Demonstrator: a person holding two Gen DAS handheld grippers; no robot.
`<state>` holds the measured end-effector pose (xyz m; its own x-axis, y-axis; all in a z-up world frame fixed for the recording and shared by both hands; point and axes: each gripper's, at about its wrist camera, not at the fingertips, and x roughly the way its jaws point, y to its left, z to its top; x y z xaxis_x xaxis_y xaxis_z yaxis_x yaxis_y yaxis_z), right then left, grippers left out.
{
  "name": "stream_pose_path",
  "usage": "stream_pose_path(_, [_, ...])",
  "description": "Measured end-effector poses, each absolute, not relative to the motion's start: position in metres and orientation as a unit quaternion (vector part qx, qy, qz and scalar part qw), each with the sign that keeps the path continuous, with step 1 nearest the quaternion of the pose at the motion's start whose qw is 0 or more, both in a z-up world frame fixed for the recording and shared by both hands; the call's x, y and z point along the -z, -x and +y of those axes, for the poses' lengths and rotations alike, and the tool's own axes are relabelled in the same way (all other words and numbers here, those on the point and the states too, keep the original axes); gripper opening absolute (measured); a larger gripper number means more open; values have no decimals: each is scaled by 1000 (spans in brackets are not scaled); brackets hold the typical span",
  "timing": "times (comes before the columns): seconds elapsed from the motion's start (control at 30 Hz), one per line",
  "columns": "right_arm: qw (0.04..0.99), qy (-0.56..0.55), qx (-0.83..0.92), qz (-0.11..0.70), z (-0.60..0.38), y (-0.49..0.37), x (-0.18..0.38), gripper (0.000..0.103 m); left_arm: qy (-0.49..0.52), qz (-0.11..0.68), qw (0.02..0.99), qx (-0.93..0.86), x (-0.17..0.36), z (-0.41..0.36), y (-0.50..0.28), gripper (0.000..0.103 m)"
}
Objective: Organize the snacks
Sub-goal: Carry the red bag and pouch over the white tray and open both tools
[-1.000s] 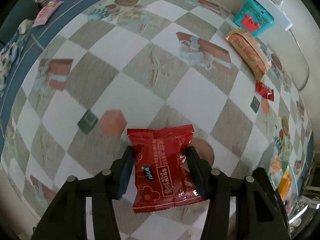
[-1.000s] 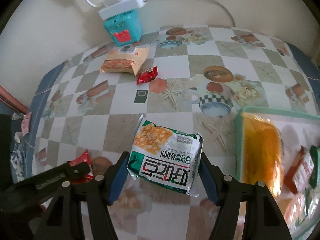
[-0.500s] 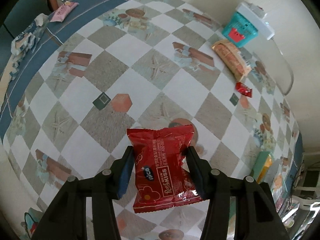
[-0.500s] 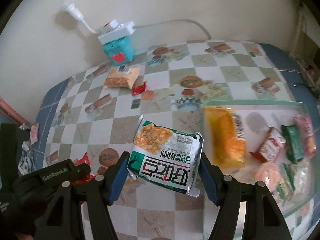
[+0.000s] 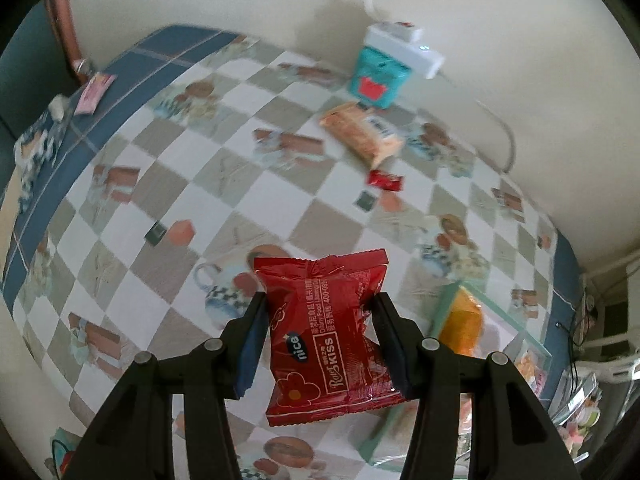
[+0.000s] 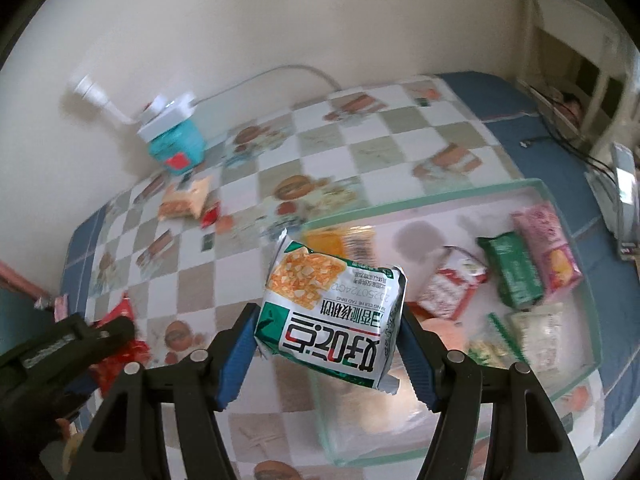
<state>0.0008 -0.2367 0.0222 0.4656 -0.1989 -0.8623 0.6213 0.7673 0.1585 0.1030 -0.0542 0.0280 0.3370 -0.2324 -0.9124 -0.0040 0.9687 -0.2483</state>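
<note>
My left gripper [image 5: 320,312] is shut on a red snack packet [image 5: 328,336] and holds it above the checked tablecloth. My right gripper [image 6: 328,324] is shut on a green-and-white cracker packet [image 6: 332,312], held over the near left edge of a clear green-rimmed tray [image 6: 448,194]. The tray holds several snack packets, among them an orange one [image 6: 328,242], a red-white one [image 6: 450,284], a green one [image 6: 514,274] and a pink one [image 6: 546,252]. The tray [image 5: 512,322] also shows at the right of the left wrist view. The left gripper [image 6: 72,340] with its red packet shows at the right wrist view's lower left.
An orange biscuit packet [image 5: 362,134] and a small red candy [image 5: 384,180] lie on the table near a teal box [image 5: 378,78] with a white power strip [image 5: 404,46] on it, by the wall. A pink packet [image 5: 94,94] lies at the far left edge.
Both grippers have risen and swung right toward the tray, each keeping its packet. The right gripper's packet now hangs over the tray's near left edge.
</note>
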Motion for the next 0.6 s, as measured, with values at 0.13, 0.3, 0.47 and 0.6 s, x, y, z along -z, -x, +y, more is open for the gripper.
stream_pose_path(0.13, [813,-256,278,443,-269,17,-24,70,83,559,820,89,-37,-81,-97,54])
stream_pose_path(0.3, [801,-281,312,428,-306,37,-27,70,62,554,822,118,-42,-120,-88,54])
stream_pose_path(0.47, [789,-294,341,418,-336,52,-28,70,41,545,824,146,-44,-157,-80,54])
stream_pose_path(0.6, [784,-297,356,414,-350,56,-29,70,25,544,823,163,-40,-180,-75,54])
